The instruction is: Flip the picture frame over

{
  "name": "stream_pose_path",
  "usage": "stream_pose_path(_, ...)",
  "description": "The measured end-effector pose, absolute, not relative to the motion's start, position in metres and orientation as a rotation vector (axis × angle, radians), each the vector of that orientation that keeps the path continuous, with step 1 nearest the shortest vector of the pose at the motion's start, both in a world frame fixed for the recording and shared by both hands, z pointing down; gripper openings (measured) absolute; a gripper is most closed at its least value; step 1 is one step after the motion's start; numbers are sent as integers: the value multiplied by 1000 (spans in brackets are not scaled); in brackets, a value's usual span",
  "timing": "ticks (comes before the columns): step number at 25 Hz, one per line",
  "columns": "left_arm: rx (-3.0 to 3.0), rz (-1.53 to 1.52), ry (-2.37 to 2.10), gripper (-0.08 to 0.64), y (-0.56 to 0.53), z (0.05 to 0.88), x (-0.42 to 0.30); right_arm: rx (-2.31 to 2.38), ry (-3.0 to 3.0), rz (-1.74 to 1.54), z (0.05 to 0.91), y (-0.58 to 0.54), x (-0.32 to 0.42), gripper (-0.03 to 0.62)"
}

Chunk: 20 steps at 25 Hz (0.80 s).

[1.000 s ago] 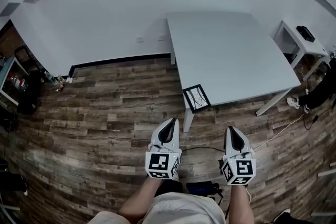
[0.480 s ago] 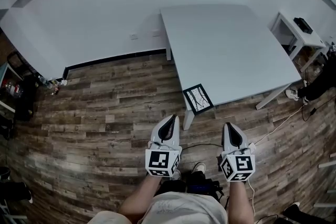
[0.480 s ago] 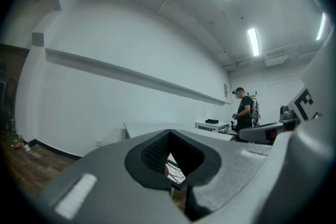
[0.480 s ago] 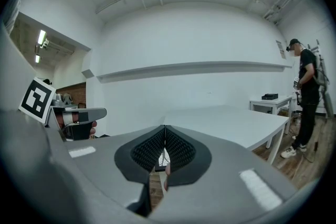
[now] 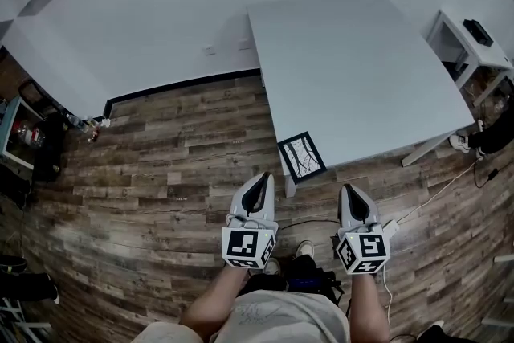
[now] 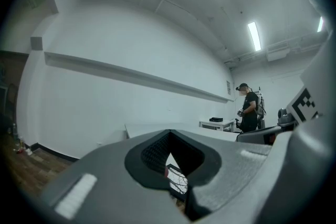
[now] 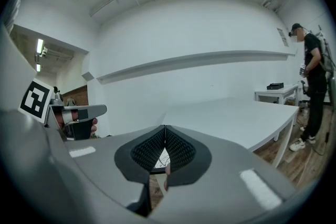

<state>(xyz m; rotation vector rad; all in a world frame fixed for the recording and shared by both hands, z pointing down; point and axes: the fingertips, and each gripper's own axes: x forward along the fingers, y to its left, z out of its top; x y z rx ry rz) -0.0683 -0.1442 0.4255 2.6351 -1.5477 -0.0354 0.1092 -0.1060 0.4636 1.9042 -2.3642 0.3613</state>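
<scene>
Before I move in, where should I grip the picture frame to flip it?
Probably its near border edge, coming from the person's side: the picture frame lies flat, picture up, at the table's near left corner, beyond the shut left gripper.

The left tool (image 5: pixel 259 182) and right tool (image 5: pixel 353 195) are pale grey tapered shells lined with black ribbed pads (image 7: pixel 179 152). Behind each sits a white cube (image 5: pixel 247 247) bearing black square markers. The person wears a light shirt (image 5: pixel 269 321).

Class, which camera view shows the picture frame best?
The head view: the whole picture frame lies at the near corner of the table. Each gripper view shows only a sliver of it past the closed jaws.
</scene>
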Motion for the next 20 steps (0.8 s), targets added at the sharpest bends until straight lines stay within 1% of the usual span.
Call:
stream_pose_path(6, 2652, -55, -1612, 0, -160, 424, -43, 1815, -2430, 502, 490, -132, 125, 25)
stream_pose_path(12, 2635, -58, -1662, 0, -177, 435, -32, 1693, -2504, 762, 532, -147, 122, 31)
stream_pose_path(15, 2628, -59, -1660, 0, -185, 440, -32, 1662, -2538, 961, 551, -152, 117, 51)
stream_pose_path(20, 2634, -46, -1624, 0, -199, 448, -31, 1689, -2529, 1442, 586, -164, 119, 111)
